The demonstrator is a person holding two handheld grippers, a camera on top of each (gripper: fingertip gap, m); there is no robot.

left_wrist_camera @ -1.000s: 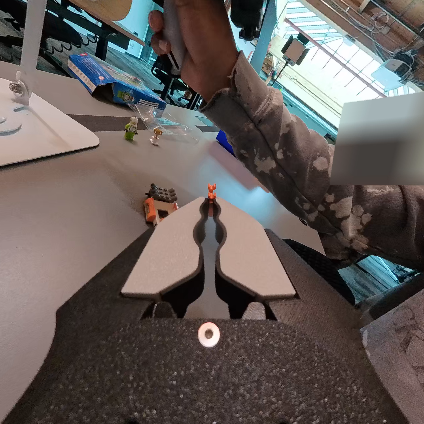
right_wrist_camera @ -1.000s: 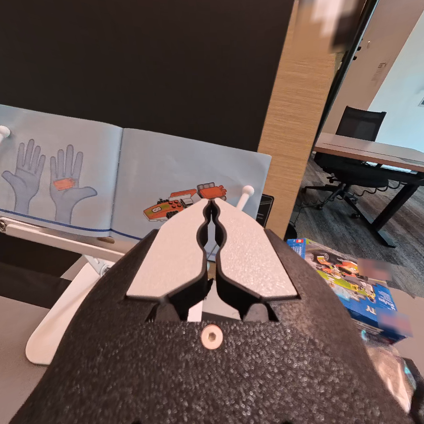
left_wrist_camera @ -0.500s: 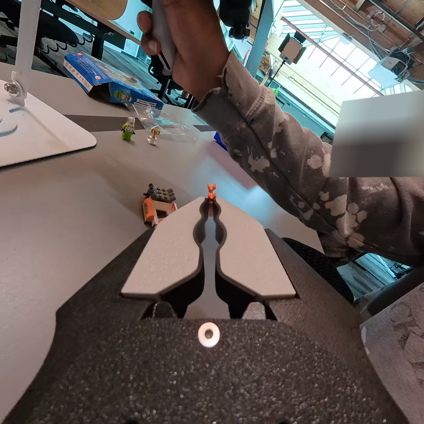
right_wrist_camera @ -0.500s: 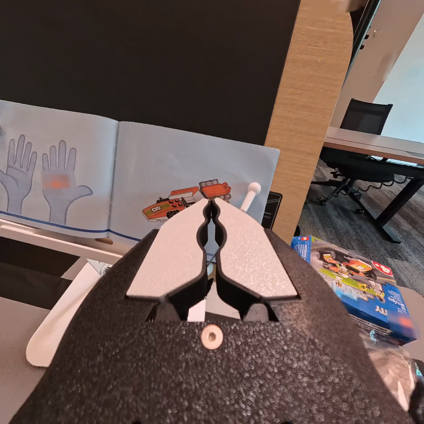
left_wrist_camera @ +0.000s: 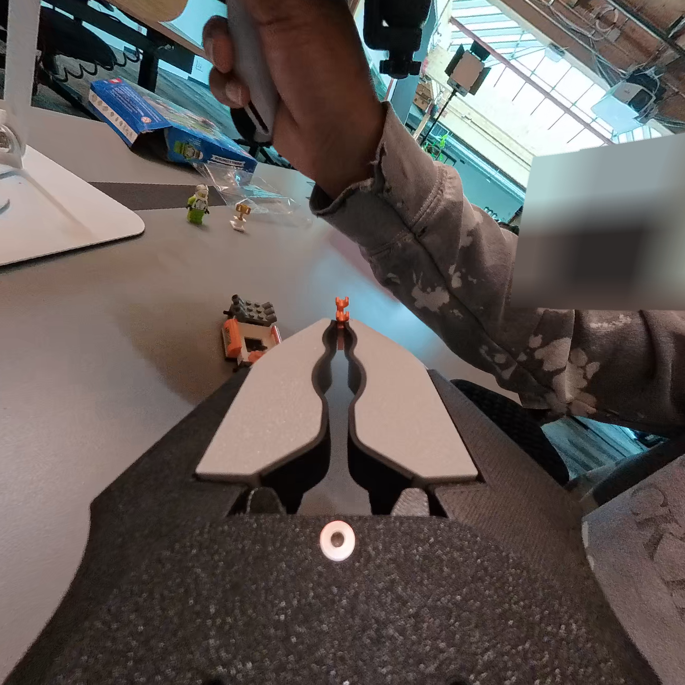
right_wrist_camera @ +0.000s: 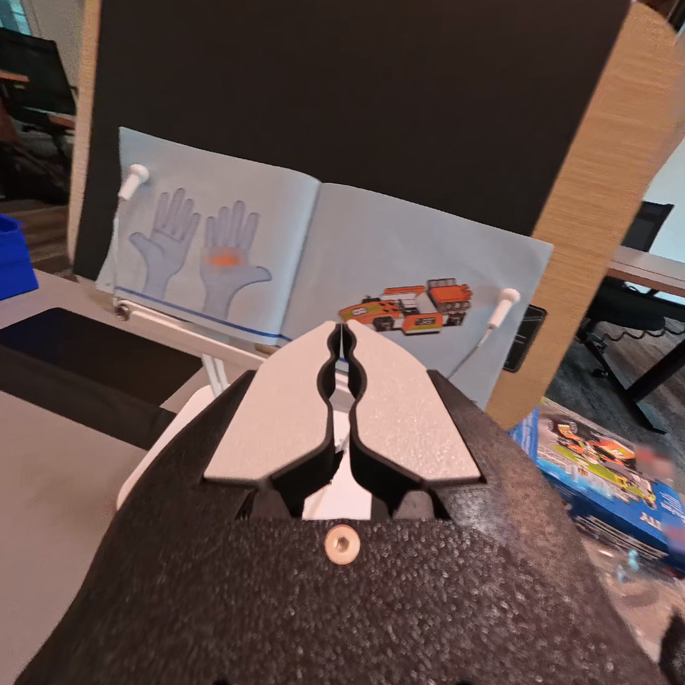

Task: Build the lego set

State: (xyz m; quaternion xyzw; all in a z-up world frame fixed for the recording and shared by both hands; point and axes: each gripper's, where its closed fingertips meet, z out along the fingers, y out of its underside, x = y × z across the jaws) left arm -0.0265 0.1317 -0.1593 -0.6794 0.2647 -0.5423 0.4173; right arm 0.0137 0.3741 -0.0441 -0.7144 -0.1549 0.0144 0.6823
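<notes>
Table [left_wrist_camera: 111, 370]: grey, bearing all loose parts of the set

Instruction booklet [right_wrist_camera: 370, 259]: open on a white stand [left_wrist_camera: 55, 222] against a dark panel; right page shows the orange car part-built. It now sits further right and more fully in the right wrist view than a second ago, so that camera has swung left across the pages; judged a check of the next step, not a build move

Blue box [left_wrist_camera: 166, 126]: opened, lying at the table's far edge, crumpled clear bag [left_wrist_camera: 259, 192] just beside it

Person's hand [left_wrist_camera: 296, 92]: gripping the right tool's handle, raised well above the table, lower in the left wrist view than before

Right gripper [right_wrist_camera: 340, 326]: jaws together at the tips, nothing seen between them

Left gripper [left_wrist_camera: 340, 324]: jaws clamped on the small orange clip piece [left_wrist_camera: 341, 309], which stands up past the tips; grip and pose unchanged over the last second, so the piece waits to be fitted

Part-built car [left_wrist_camera: 250, 333]: orange, white and dark grey, on the table just left of the left tips, untouched

Minifigure [left_wrist_camera: 198, 207]: green and white, upright, far off; small gold trophy [left_wrist_camera: 241, 217] beside it
</notes>
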